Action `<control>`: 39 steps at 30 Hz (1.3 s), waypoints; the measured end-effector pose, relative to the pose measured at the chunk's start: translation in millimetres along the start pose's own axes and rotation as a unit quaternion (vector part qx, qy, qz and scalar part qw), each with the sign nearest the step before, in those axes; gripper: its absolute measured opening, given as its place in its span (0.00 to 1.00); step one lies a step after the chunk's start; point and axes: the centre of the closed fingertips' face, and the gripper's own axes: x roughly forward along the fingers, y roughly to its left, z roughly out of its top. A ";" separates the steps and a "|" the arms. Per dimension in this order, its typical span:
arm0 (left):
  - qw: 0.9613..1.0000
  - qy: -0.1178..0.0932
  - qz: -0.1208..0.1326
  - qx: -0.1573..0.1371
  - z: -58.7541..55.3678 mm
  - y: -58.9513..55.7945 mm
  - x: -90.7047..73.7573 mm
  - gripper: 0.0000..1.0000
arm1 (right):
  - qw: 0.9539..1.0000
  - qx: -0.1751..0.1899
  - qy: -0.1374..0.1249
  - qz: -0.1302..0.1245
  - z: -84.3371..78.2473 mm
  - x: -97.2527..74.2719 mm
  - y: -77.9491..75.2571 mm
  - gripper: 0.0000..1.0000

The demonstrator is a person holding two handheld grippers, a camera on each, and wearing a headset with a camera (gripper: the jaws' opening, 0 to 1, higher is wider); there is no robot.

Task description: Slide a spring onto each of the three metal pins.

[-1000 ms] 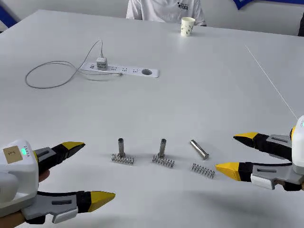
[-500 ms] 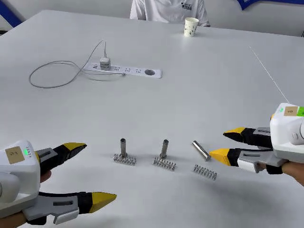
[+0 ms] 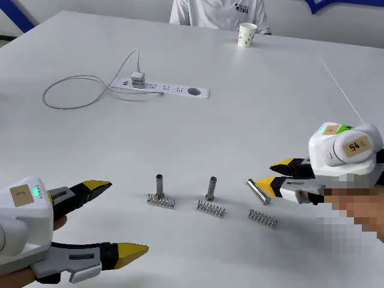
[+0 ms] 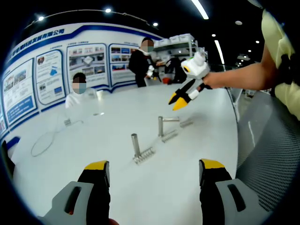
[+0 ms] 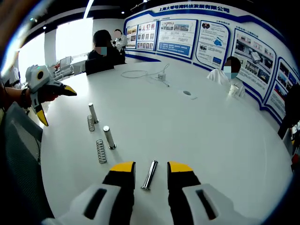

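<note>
Two metal pins stand upright on the white table, one [image 3: 159, 183] to the left and one [image 3: 212, 186] in the middle; a third pin [image 3: 258, 191] lies flat at the right. A spring lies in front of each: left spring [image 3: 161, 201], middle spring [image 3: 210, 208], right spring [image 3: 263, 218]. My right gripper [image 3: 270, 174] is open, low over the table, and in the right gripper view the lying pin [image 5: 150, 174] sits between its fingers without touching them. My left gripper [image 3: 116, 218] hangs open at the lower left, short of the left pin [image 4: 135, 144].
A white power strip [image 3: 170, 89] with a plugged charger and a looped cable lies at the back left. A paper cup [image 3: 246, 34] stands at the far edge, in front of a seated person [image 3: 219, 11]. Other people stand by the wall boards.
My right gripper has moved left and forward to the lying pin, and its jaws have narrowed around it. The left gripper has held still. The head camera has shifted a little.
</note>
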 end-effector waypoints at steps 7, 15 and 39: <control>1.000 -0.001 -0.001 -0.001 -0.1 -0.1 0.7 0.79 | 0.999 0.013 0.028 -0.008 -5.1 17.2 -3.7 0.23; 1.000 0.001 -0.002 -0.003 -3.2 0.1 0.8 0.79 | 0.998 0.036 0.057 -0.015 -14.2 33.9 -7.9 0.18; 1.000 0.003 -0.005 -0.009 -6.0 -0.8 3.6 0.78 | 0.992 0.080 0.093 -0.017 -30.7 50.2 -8.9 0.10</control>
